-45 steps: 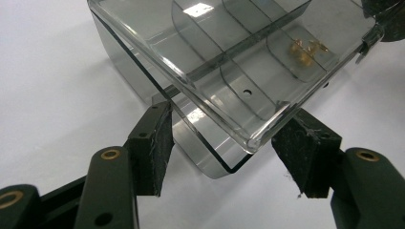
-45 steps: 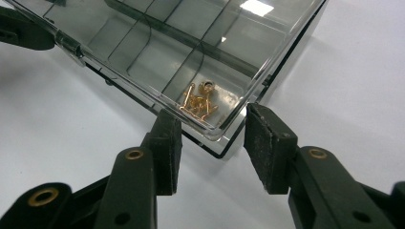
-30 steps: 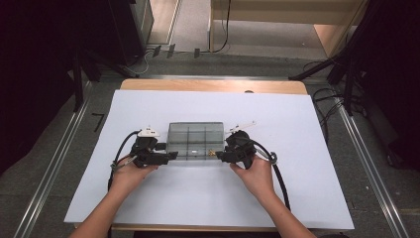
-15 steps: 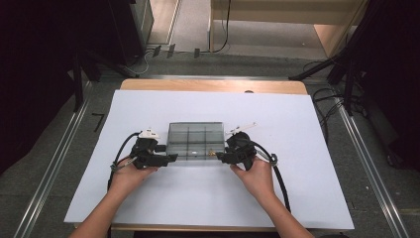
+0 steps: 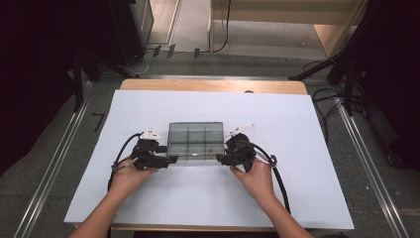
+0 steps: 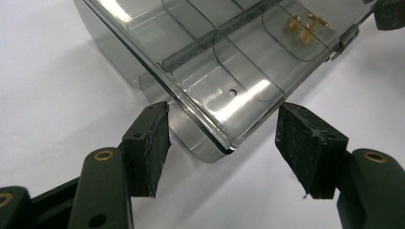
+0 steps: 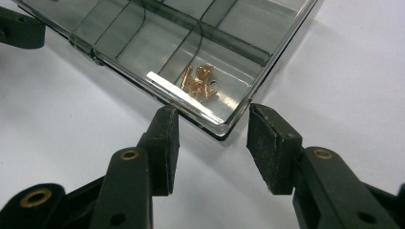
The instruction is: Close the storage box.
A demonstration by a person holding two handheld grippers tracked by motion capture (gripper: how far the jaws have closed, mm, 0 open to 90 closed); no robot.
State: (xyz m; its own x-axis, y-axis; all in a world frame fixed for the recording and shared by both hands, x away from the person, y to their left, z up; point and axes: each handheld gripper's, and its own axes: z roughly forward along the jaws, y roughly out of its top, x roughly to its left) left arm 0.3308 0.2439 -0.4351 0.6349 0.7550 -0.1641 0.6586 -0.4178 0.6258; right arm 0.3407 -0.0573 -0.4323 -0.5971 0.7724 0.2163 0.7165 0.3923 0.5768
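A clear smoky plastic compartment box [image 5: 194,140] lies shut on the white sheet, with small brass parts [image 7: 198,80] in its near right compartment. My left gripper [image 5: 171,159] is at the box's near left corner. Its jaws have just been opening, and the corner [image 6: 210,143] sits between the pads without being pinched. The right pad [image 6: 305,148] stands clear of the box. My right gripper [image 5: 221,158] is open around the near right corner [image 7: 220,130], with a gap beside its right pad [image 7: 270,145]. In the left gripper view the brass parts [image 6: 305,23] show through the lid.
A white sheet [image 5: 307,129] covers the wooden table [image 5: 213,85]. A black cable [image 5: 277,173] loops back from each gripper beside the person's hands. Metal rails [image 5: 47,168] run along the floor on both sides, and dark stands [image 5: 346,64] rise behind.
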